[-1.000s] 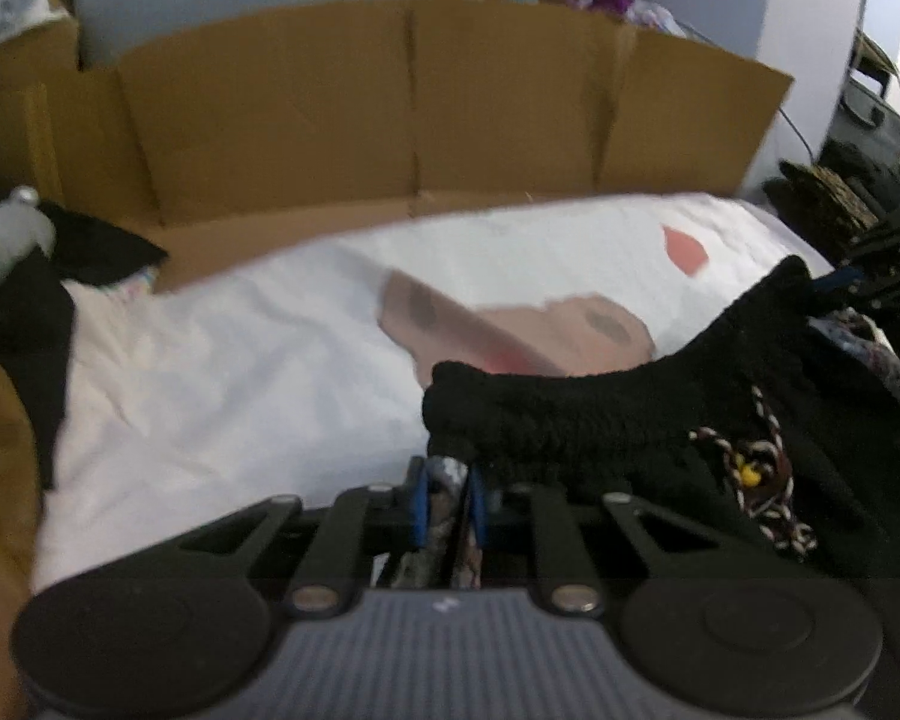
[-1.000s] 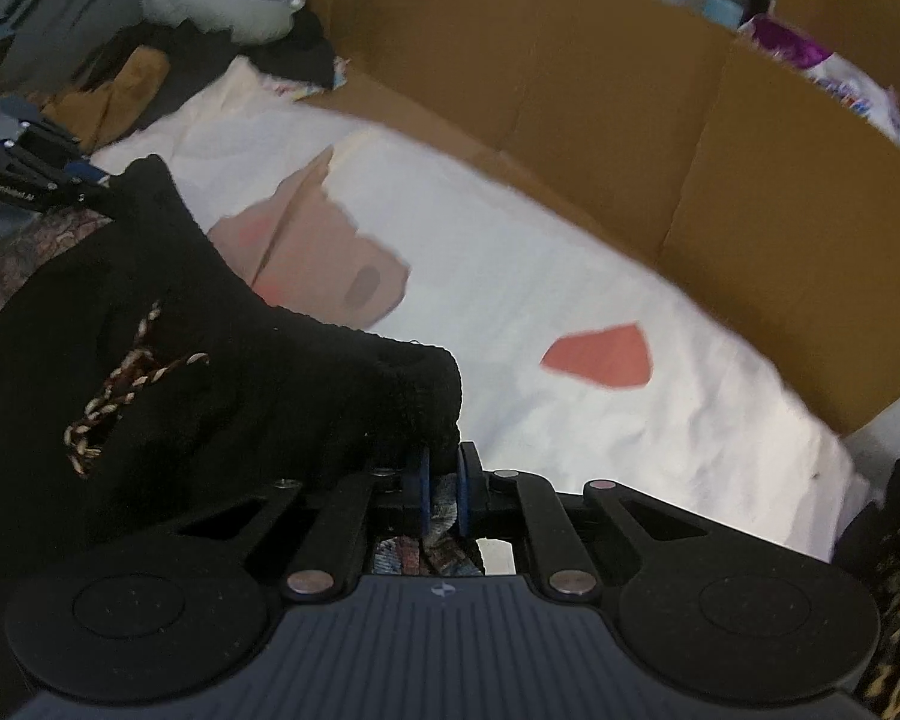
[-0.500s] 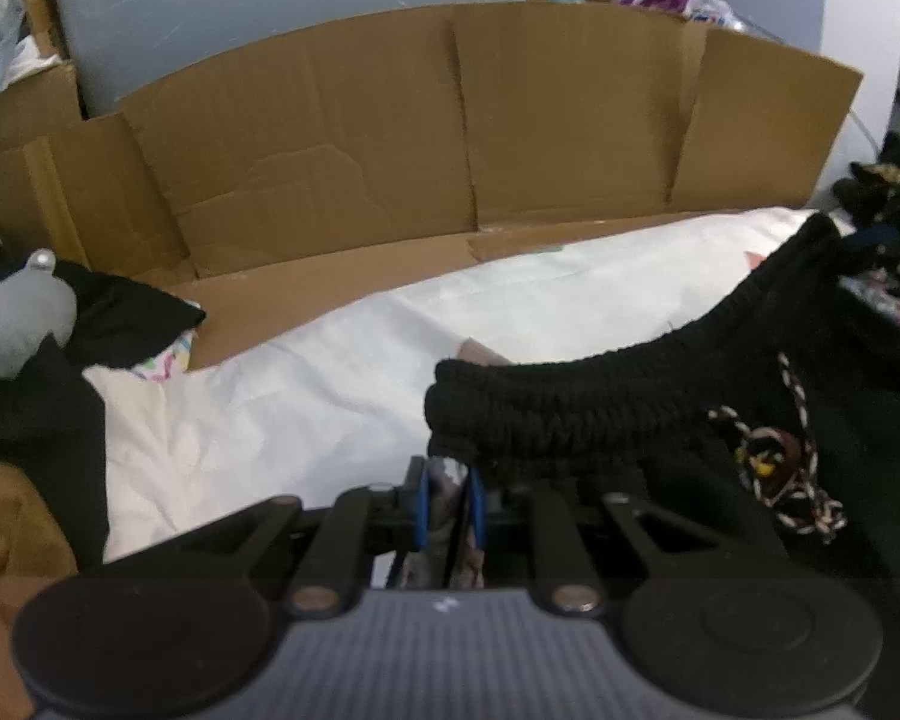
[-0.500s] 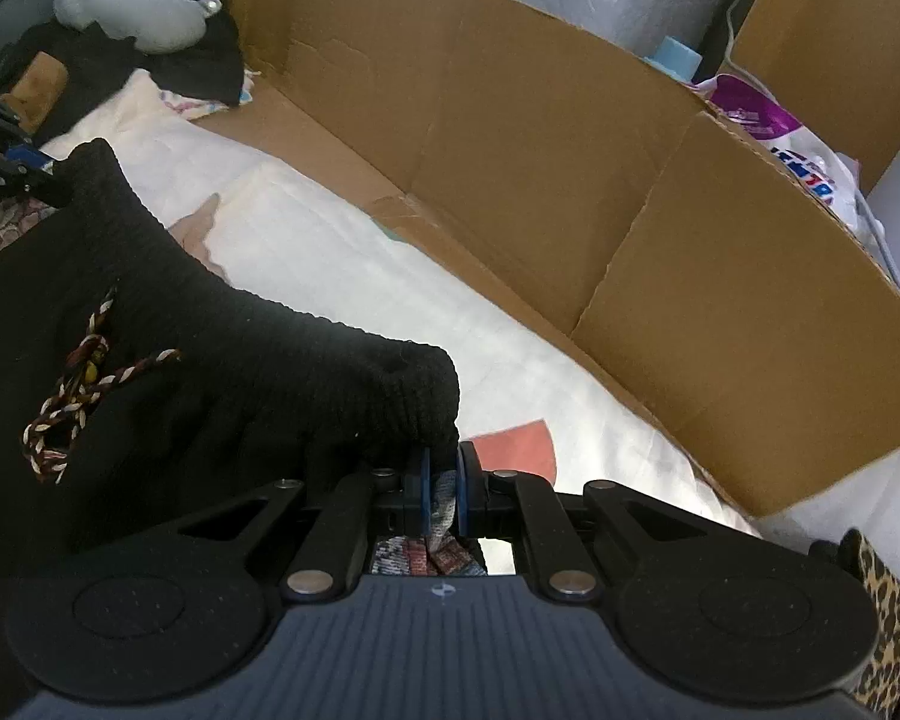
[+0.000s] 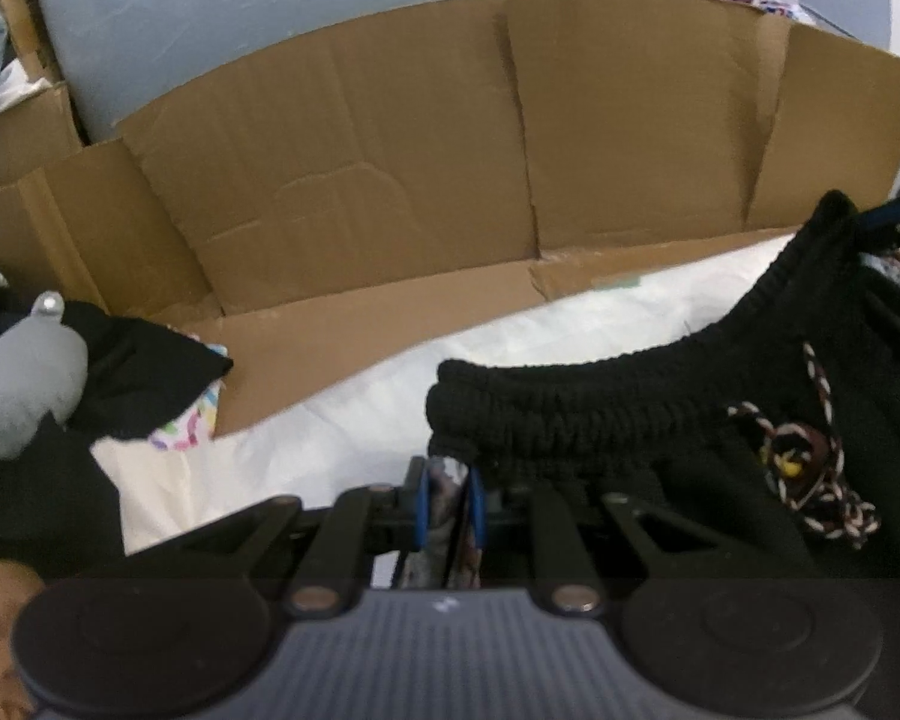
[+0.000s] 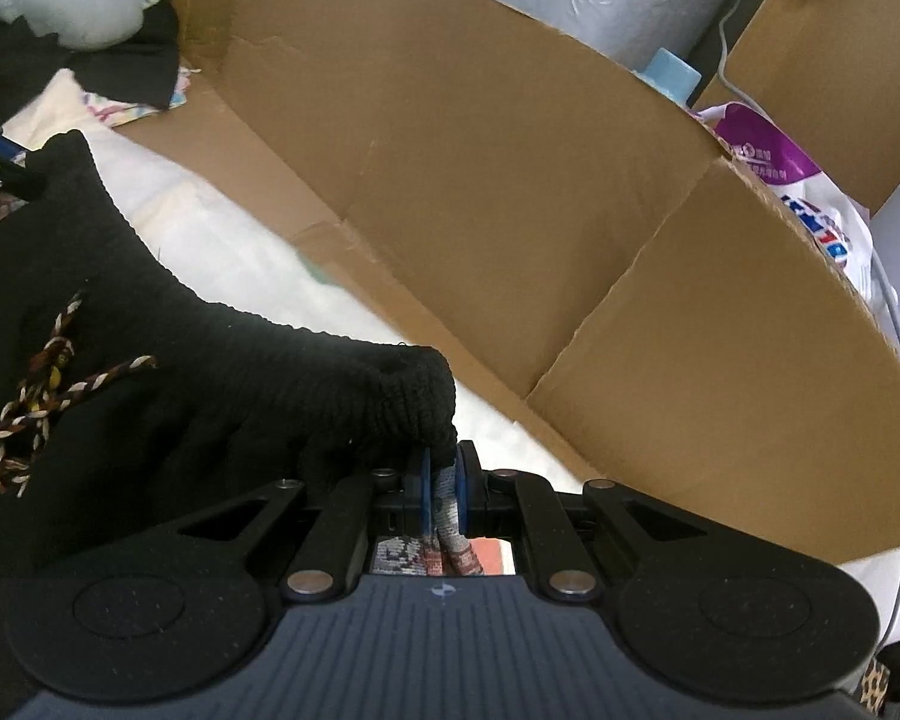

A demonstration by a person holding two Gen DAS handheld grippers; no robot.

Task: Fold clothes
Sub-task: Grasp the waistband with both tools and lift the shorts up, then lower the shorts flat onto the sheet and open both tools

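- both grippers are rising with the shorts since a second ago: the pink prints on the sheet are dropping out of view and the cardboard wall is filling more of both views.
- we are pinching the shorts [image 5: 660, 420] with the left gripper [image 5: 449, 498] at one end of the waistband, jaws nearly closed on black knit and a patterned lining.
- we are holding the other waistband end with the right gripper [image 6: 443, 495], jaws likewise narrow on the cloth.
- the shorts [image 6: 150, 360] are hanging between the two grippers above the white sheet [image 5: 330, 420], waistband sagging a little, with the drawstring [image 5: 810, 480] dangling at the front.
- the cardboard [image 5: 450, 180] is standing just behind the sheet.
- risk: each grip is looking shallow, on the edge of the band only, so a sharp shake or pulling the ends apart could be slipping one corner free.
- risk: we are not seeing the legs below, so laying down blind could be leaving them bunched or twisted under the body.
- risk: the drawstring could be catching on a finger as we are lowering.
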